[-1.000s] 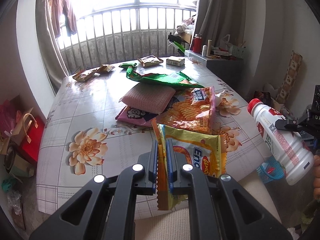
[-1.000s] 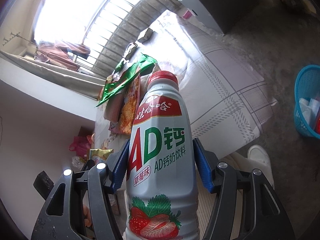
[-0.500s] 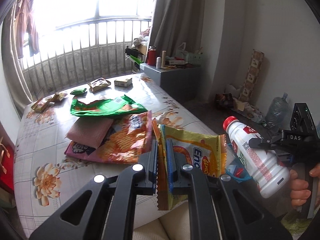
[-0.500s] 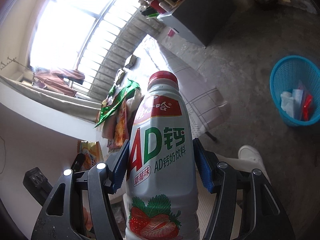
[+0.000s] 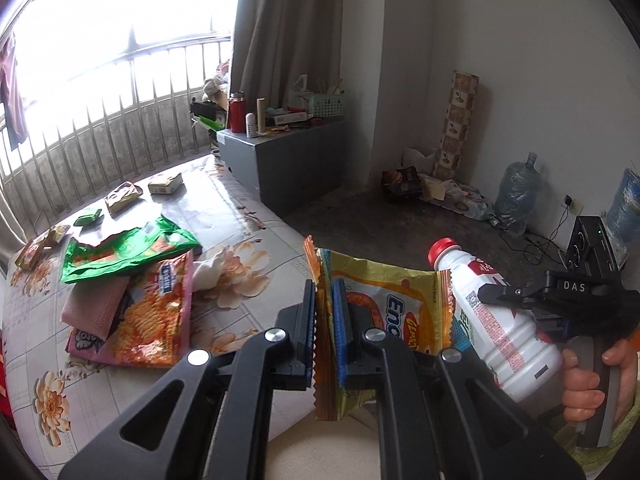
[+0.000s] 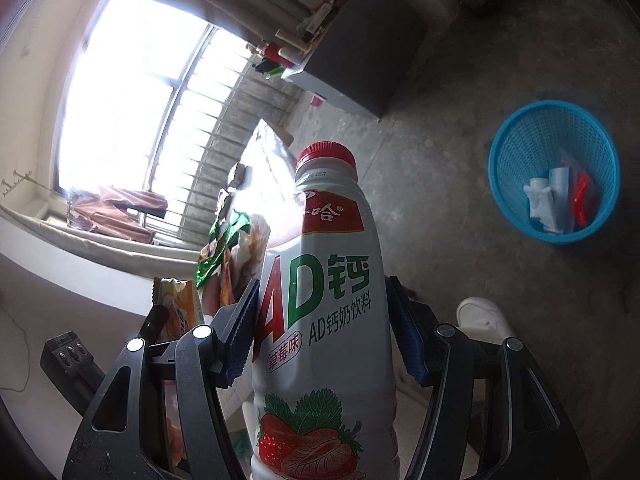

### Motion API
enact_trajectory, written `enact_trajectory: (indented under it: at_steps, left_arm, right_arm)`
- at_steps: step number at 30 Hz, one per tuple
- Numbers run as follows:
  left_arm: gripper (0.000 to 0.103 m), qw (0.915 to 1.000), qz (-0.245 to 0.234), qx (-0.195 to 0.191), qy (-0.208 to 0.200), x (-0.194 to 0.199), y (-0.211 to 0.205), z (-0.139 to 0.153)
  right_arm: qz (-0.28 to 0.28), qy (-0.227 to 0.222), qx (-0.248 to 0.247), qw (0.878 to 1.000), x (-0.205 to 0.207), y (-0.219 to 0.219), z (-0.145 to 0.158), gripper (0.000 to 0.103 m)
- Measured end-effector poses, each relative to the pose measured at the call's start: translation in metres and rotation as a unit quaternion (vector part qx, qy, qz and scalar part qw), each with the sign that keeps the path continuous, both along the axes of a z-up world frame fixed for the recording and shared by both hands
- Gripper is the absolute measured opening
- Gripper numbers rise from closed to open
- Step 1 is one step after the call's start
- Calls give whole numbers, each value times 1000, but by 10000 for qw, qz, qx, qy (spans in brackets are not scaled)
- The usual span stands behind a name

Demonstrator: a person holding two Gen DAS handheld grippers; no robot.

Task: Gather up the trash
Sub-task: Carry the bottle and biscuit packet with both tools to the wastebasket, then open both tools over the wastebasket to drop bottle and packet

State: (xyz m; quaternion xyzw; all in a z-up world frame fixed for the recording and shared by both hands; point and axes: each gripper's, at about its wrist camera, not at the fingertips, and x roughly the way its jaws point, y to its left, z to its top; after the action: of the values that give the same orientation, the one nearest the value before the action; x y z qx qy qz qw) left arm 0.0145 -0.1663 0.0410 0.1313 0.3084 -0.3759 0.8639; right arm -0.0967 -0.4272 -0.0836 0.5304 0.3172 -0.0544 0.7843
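Note:
My left gripper point(image 5: 323, 292) is shut on the edge of a yellow and orange snack bag point(image 5: 384, 312), which hangs past the table's near corner. My right gripper point(image 6: 324, 304) is shut on a white strawberry milk bottle point(image 6: 320, 300) with a red cap; the left wrist view shows that bottle point(image 5: 492, 312) tilted at the right, with a hand on the gripper's handle. A blue mesh trash basket point(image 6: 516, 152) stands on the floor at the right of the right wrist view, with a few wrappers inside. More wrappers lie on the table: an orange chip bag point(image 5: 152, 304) and a green bag point(image 5: 128, 248).
The table point(image 5: 248, 216) has a floral cloth and carries several small packets point(image 5: 124, 196) at its far side. A grey cabinet point(image 5: 288, 160) with clutter stands by the curtain. Water jugs point(image 5: 516, 192) and boxes line the far wall. A white shoe point(image 6: 480, 312) shows below the bottle.
Both views have swung right, away from the table toward the open floor. The blue basket has come fully into the right wrist view. Both grips are unchanged.

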Motion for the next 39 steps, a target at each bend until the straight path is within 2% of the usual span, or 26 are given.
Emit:
enact_trajectory:
  at_steps: [7,12,17,20,21,22,23,24,28,30,33,39]
  left_arm:
    - [8,9970,-685,295,211,-4,-84,-16]
    - [9,9901,-1176,617,461,-1,-160,-46]
    - [9,9801,-1439,1055,875,14,-234,-89]
    - [13,9764,-1479,1119,1104,27,-274,-107]
    - [20,9757,-1480,1162,1124,31,-286,-111]
    - [36,9754,-1448,1242,1102,33,-296,-114]
    - [44,9763,-1386,1299,1035,35,-305,-115]
    - [52,9786,-1317,1283,929,36,-310,-115]
    - [65,9839,-1223,1046,779,34,-302,-112]
    - [67,9840,-1234,1042,753,32,-290,-113]
    - [67,9832,-1190,1131,802,30,-273,-112]
    - [69,9806,-1289,1097,988,18,-232,-95]
  right_arm:
    - [-912,305,110,9953,-59,-54,-33,58]
    - [-1493,706,373,9856,-99,-83,-70,58]
    - [-1750,958,763,9769,-102,-99,-107,58]
    - [-1796,926,941,9749,-89,-113,-118,59]
    - [-1810,858,1032,9743,-82,-121,-123,60]
    - [-1827,810,1172,9728,-74,-130,-130,61]
    - [-1886,788,1311,9701,-71,-139,-137,64]
    - [-2034,782,1425,9655,-67,-148,-145,65]
    - [-2254,700,1646,9577,-62,-153,-155,67]
    - [-2128,638,1581,9621,-59,-142,-153,67]
    - [-1842,792,1471,9686,-56,-122,-156,69]
    - [-1531,1034,1335,9737,-66,-89,-153,69]
